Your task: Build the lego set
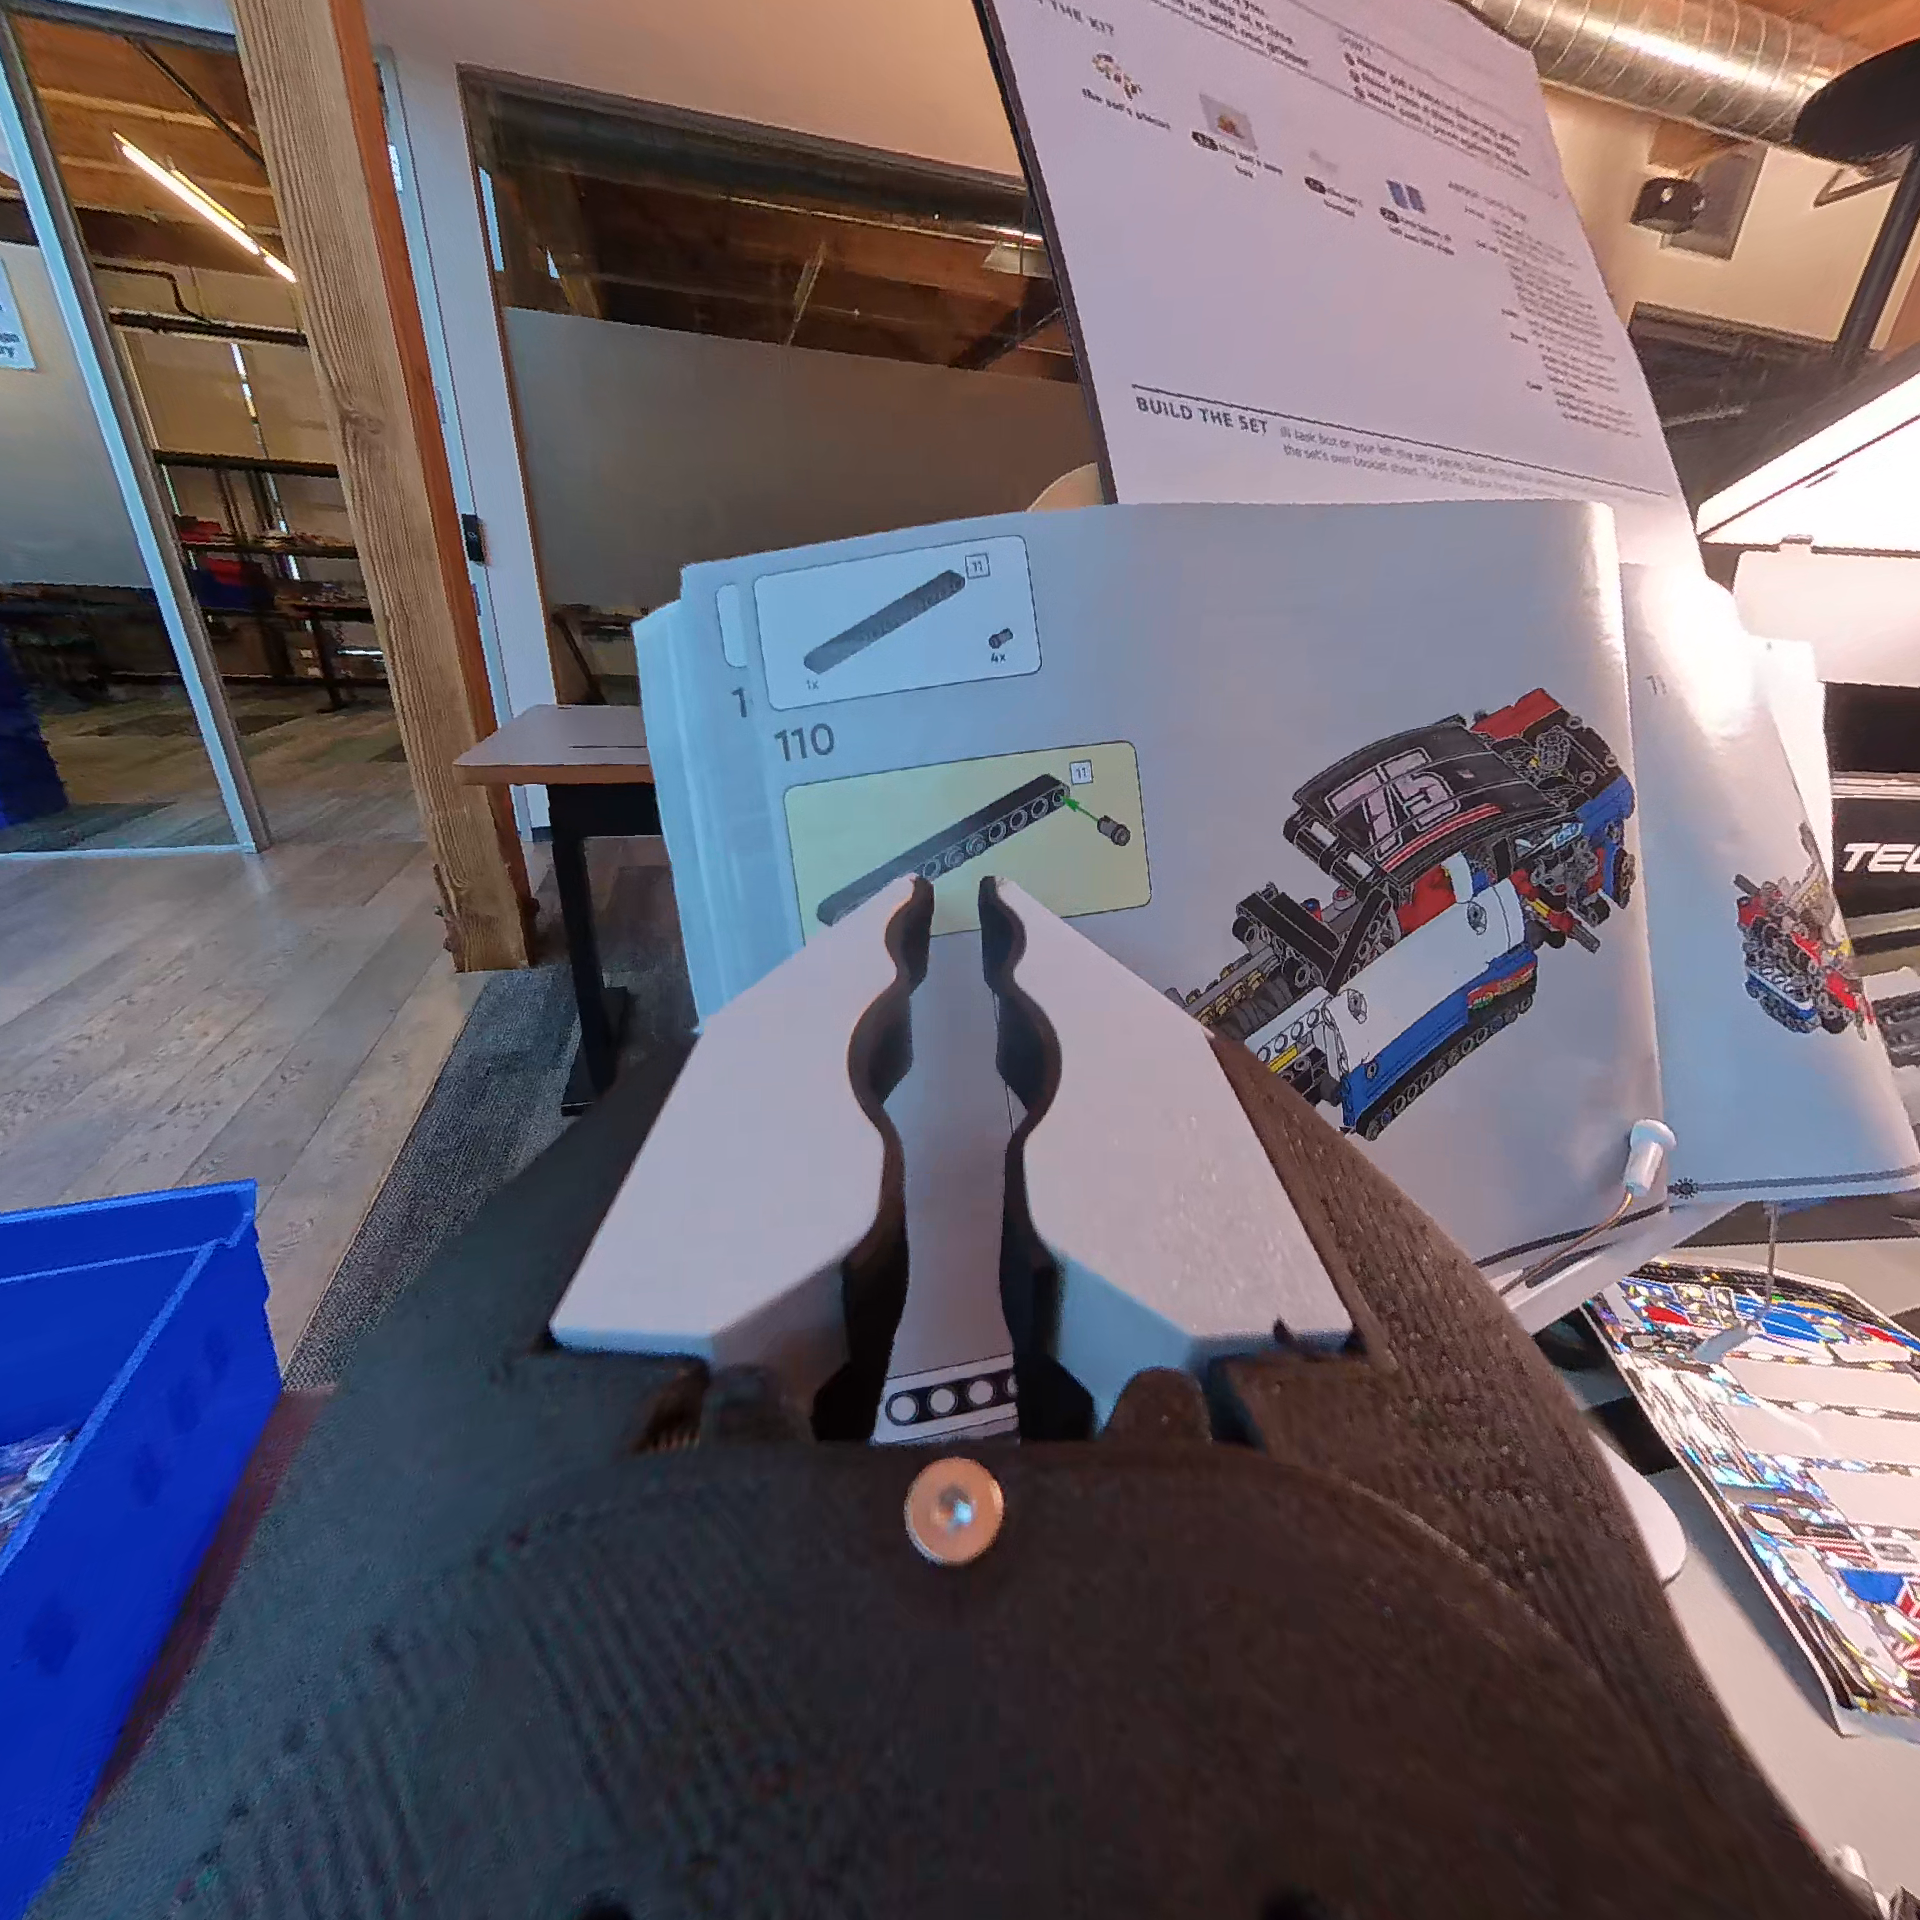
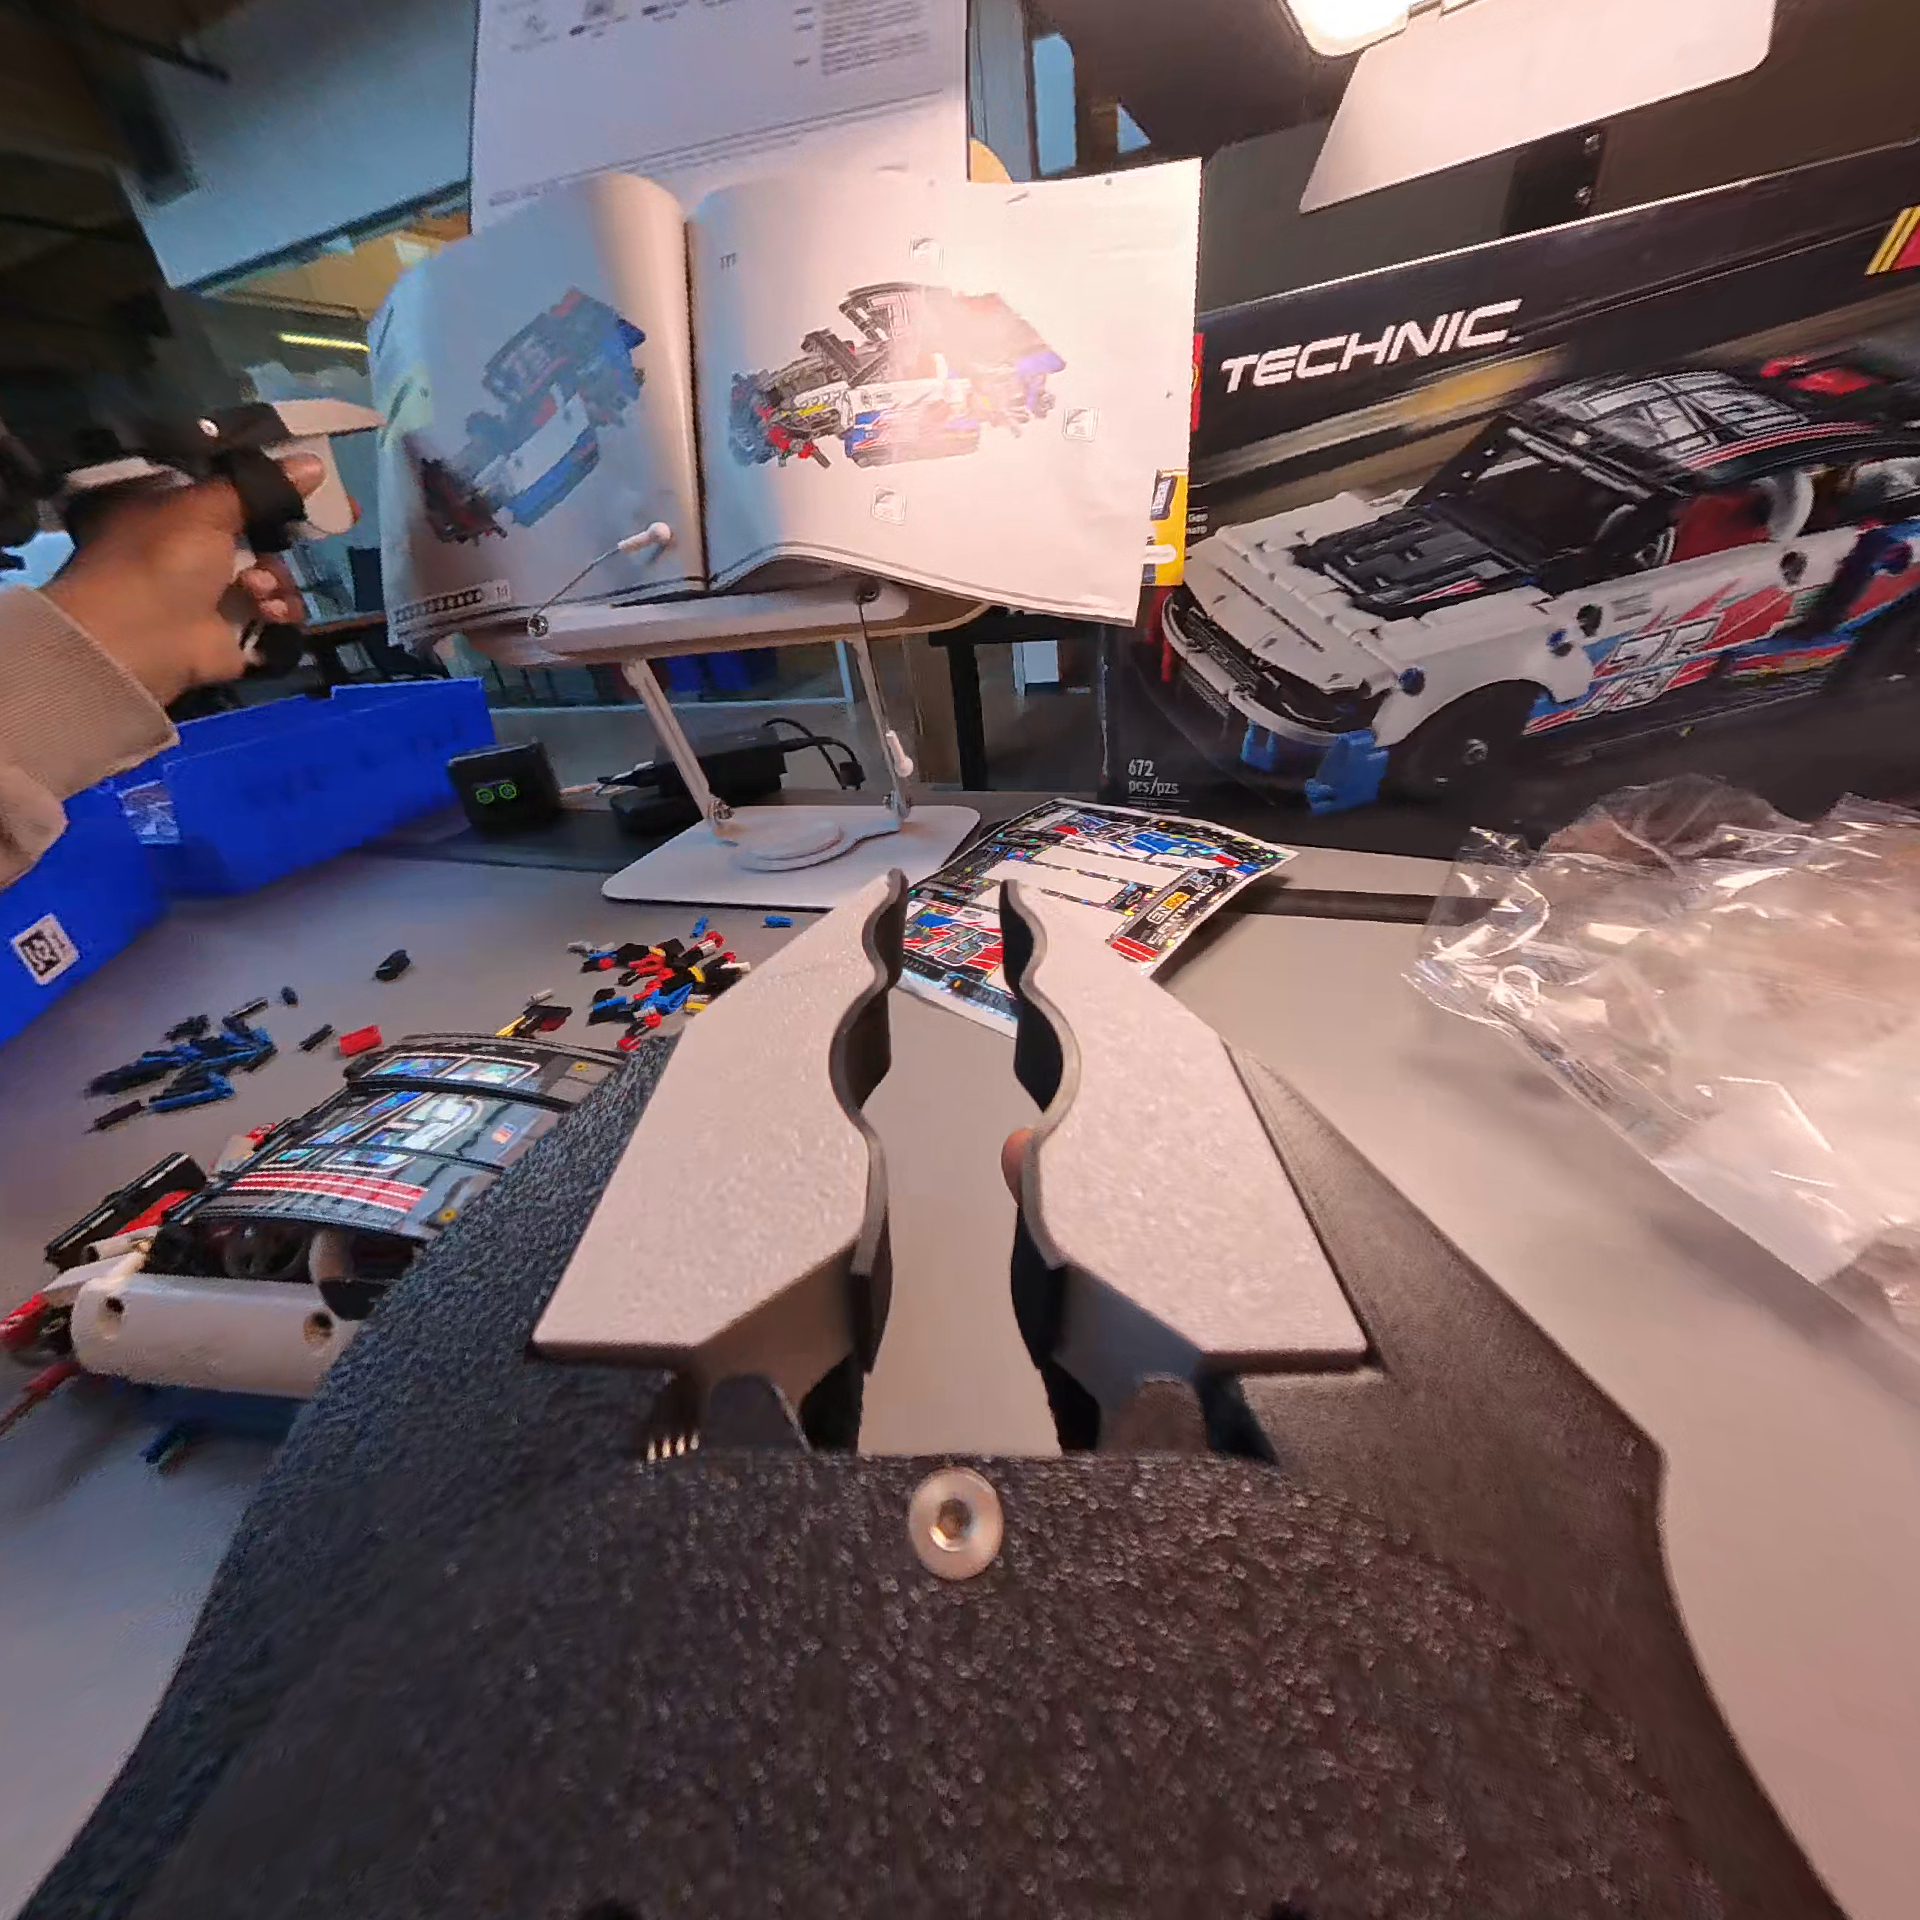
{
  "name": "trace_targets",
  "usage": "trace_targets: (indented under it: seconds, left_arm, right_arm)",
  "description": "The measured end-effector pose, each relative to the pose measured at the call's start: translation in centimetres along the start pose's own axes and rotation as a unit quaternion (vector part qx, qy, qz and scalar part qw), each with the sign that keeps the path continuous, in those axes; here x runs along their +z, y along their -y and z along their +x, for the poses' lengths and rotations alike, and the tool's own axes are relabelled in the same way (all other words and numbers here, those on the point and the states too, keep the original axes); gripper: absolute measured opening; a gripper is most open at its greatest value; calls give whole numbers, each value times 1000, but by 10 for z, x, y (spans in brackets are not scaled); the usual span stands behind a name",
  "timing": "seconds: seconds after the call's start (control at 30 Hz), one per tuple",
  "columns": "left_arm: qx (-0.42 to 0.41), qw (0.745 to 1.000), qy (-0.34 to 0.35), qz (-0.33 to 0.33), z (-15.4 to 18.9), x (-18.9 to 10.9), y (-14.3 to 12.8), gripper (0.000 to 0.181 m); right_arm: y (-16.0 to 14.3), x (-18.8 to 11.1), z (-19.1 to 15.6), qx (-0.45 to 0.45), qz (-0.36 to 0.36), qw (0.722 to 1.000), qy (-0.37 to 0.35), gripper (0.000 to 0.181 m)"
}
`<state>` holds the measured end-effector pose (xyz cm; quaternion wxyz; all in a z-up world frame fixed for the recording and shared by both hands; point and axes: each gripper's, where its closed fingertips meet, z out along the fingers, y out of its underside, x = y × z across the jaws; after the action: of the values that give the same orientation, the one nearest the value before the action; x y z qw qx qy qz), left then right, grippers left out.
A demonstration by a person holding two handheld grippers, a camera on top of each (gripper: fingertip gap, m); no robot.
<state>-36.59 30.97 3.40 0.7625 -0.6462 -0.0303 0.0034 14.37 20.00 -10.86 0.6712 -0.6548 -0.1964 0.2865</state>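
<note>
My left gripper [image 1: 951, 883] is raised in front of the open instruction booklet [image 1: 1299, 727]; its jaws stand slightly apart with nothing between them, tips over the lower edge of the yellow step panel. The booklet rests on a white book stand [image 2: 790, 842], a page-holder clip [image 1: 1647, 1148] pressing the left page at 4 o'clock from the tips. A blue bin [image 1: 114, 1455] sits at 8 o'clock.

My right gripper [image 2: 951, 894] hovers above the grey table [image 2: 1351, 1091], jaws likewise parted and empty. The sticker sheet [image 2: 1101, 883] lies flat just past its tips. The partly built car [image 2: 312, 1195], black roof with foil decals and white side panel, lies at 9 o'clock, beside the gripper body. Loose small pieces [image 2: 655, 977], red, blue, black and yellow, are scattered at 10 o'clock. The set box [image 2: 1558, 540] stands upright at 1 o'clock; an empty clear plastic bag [image 2: 1683, 987] lies at 3 o'clock. My left hand [image 2: 187, 561] shows at 10 o'clock, far off
</note>
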Motion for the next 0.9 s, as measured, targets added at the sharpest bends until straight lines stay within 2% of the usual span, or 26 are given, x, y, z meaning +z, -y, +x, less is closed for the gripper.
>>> trace_targets:
  seconds: [0.13,0.33,0.57,0.9]
  left_arm:
    - [-2,1000,0,5,-2,0,2,7]
    - [7,1000,8,13,-10,2,8,5]
    - [11,999,17,29,-22,21,29,5]
    - [-9,999,12,33,-18,30,27,4]
  right_arm:
    - [-4,4,10,-44,-1,999,-22,14]
    - [-18,5,8,-76,-19,996,-29,10]
    - [-25,6,12,-81,-33,996,-34,8]
    - [-30,7,14,-72,-40,996,-32,6]
